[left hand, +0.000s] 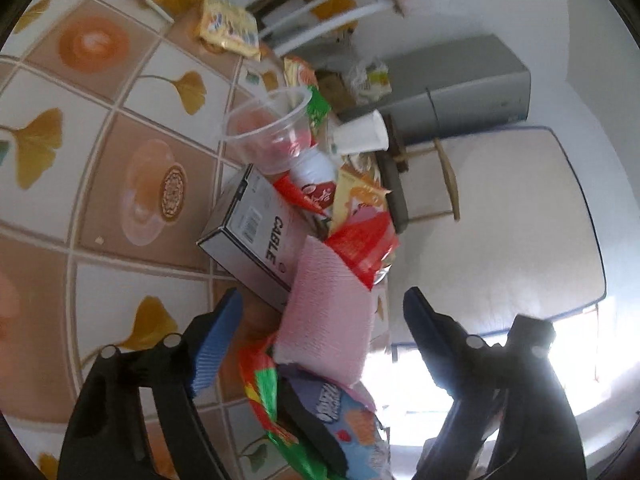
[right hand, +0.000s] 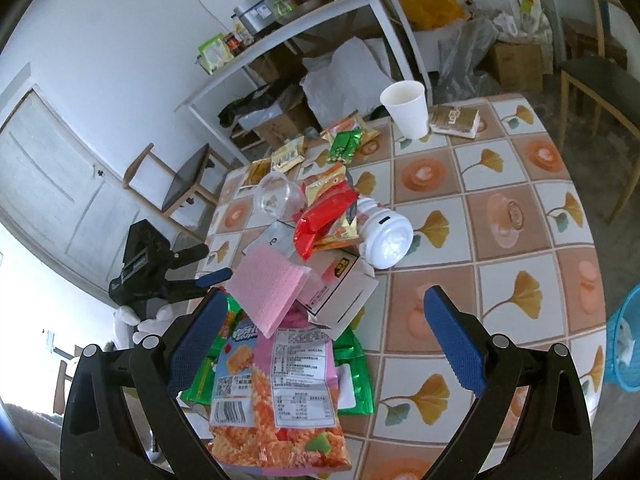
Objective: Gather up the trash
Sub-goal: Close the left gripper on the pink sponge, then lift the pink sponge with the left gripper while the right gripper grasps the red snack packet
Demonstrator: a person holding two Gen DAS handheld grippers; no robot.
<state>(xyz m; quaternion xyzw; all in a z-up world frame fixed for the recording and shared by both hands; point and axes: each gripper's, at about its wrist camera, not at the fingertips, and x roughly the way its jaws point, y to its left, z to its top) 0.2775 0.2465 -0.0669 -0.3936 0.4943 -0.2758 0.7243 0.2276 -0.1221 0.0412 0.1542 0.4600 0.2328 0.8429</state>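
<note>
A pile of trash lies on the tiled table (right hand: 492, 184). On top is a pink ribbed sheet (left hand: 328, 316), resting on a white "CABLE" box (left hand: 256, 240). My left gripper (left hand: 320, 320) straddles the sheet, open, with gaps between both pads and the sheet. In the right wrist view the left gripper (right hand: 208, 266) reaches the pink sheet (right hand: 268, 288) from the left. My right gripper (right hand: 324, 320) is open above an orange-and-pink snack bag (right hand: 276, 396) that lies on green wrappers (right hand: 356, 376). Behind are a red wrapper (right hand: 324, 216), a white bottle (right hand: 384, 236) on its side and a clear plastic cup (right hand: 278, 198).
A white paper cup (right hand: 406, 110) and a gold packet (right hand: 456, 120) stand at the table's far edge, with several small wrappers (right hand: 344, 140) nearby. A blue basket (right hand: 624, 344) sits on the floor to the right. Chairs (right hand: 188, 180) and a cluttered white shelf (right hand: 304, 28) stand behind.
</note>
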